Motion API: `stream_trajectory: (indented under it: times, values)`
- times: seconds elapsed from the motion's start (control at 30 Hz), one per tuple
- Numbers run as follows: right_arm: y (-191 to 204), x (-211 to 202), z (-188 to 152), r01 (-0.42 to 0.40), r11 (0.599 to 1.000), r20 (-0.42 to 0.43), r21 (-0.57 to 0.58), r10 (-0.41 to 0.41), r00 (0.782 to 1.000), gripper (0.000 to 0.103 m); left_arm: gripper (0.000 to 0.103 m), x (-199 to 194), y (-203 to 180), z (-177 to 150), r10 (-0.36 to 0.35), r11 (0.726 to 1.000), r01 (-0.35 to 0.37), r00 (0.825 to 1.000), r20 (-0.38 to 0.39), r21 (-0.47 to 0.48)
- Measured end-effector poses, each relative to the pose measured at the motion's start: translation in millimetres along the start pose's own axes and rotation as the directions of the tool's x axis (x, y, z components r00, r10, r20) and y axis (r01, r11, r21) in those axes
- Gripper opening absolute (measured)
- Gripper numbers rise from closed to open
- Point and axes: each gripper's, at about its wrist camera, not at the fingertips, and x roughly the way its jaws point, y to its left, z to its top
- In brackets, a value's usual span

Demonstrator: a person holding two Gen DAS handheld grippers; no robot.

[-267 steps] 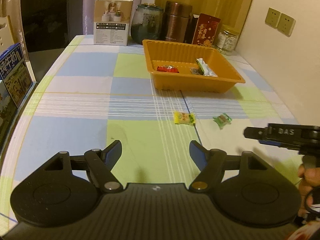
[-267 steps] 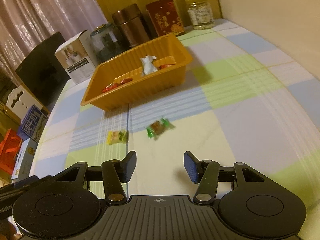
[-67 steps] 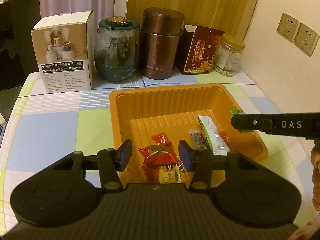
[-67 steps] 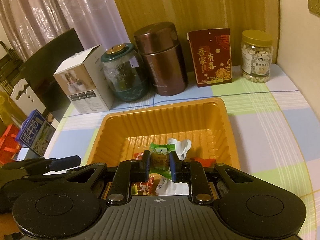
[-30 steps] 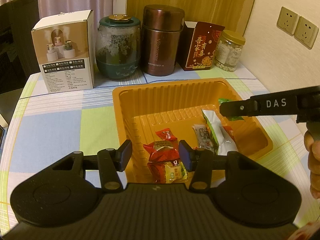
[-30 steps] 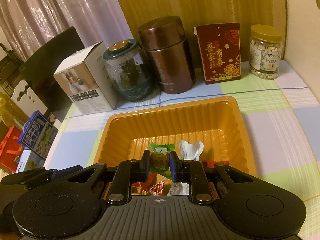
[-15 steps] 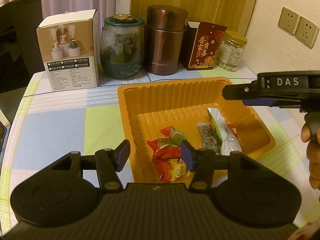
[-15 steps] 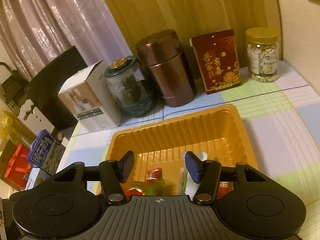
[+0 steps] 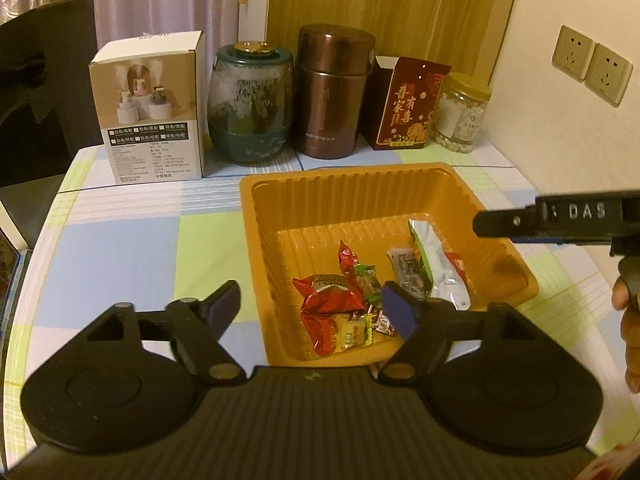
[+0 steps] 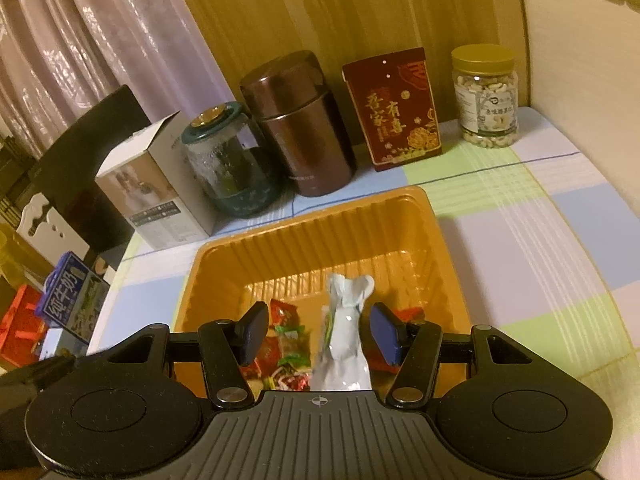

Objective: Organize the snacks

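Releasing cleanly is, as I judge it, the step in hand: both candies look dropped, so each tool should lift straight up and back without dragging a wrapper over the rim.

Nearest in the left wrist view, the left gripper (image 9: 314, 308) fills the lower frame, pitched downward. Its jaws have just been opening and now stand spread wide, nothing pinched between them; its right finger hangs over the near wall of the orange tray (image 9: 496, 216), the left one over the checked tablecloth (image 9: 120, 248). Just beyond, low in the tray, lie the yellow candy (image 9: 352, 330), the red packet (image 9: 330, 292) and the green candy (image 9: 368, 280), close together.

In the right wrist view, the right gripper (image 10: 318, 336) sits at lower centre, also tilted down. Its jaws have just been opening too and are parted, pressing on nothing; the white pouch (image 10: 346, 332) stands in the tray between them but is not gripped. In the left view this tool reaches in from the right edge above the tray's right wall, with the person's hand (image 9: 630, 332) below it.

Farther up the frame, along the back of the table, stand a white box (image 9: 152, 108), a green jar (image 9: 250, 100), a brown canister (image 9: 334, 92), a red carton (image 9: 412, 108) and a nut jar (image 9: 460, 116).
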Motion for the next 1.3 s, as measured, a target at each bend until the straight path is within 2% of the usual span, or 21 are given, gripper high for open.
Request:
stream_trajectory:
  times: [0.13,0.3,0.37,0.4,0.47,0.97,1.3]
  values:
    - [0,-11,-4,0.014,1.000,-0.003,-0.008,-0.014,1.000,0.057,0.084,-9,-3,-1,-0.003,1.000,0.003,1.000,-0.001,-0.012]
    - [1,-27,-7,0.034,0.999,-0.005,-0.026,-0.034,0.999,0.058,0.095,-23,-6,-6,0.012,1.000,-0.012,1.000,0.009,-0.023]
    - [2,-36,-9,0.044,0.998,0.000,-0.040,-0.044,0.999,0.066,0.098,-30,-7,-8,0.017,0.999,-0.017,1.000,0.014,-0.032]
    - [3,-40,-10,0.048,0.998,0.004,-0.044,-0.048,0.999,0.073,0.099,-34,-7,-8,0.019,0.999,-0.019,1.000,0.017,-0.037]
    - [3,-50,-10,0.057,0.997,0.015,-0.051,-0.056,0.998,0.077,0.102,-41,-8,-9,0.019,0.999,-0.017,0.999,0.026,-0.044]
    - [13,-118,-30,0.070,0.995,0.003,-0.074,-0.070,0.998,0.079,0.103,-108,-29,-28,0.028,0.997,-0.022,0.996,0.081,-0.078]
    - [18,-165,-56,0.048,0.997,0.017,-0.055,-0.047,0.999,0.079,0.103,-159,-47,-52,0.073,0.993,-0.064,0.993,0.092,-0.095]
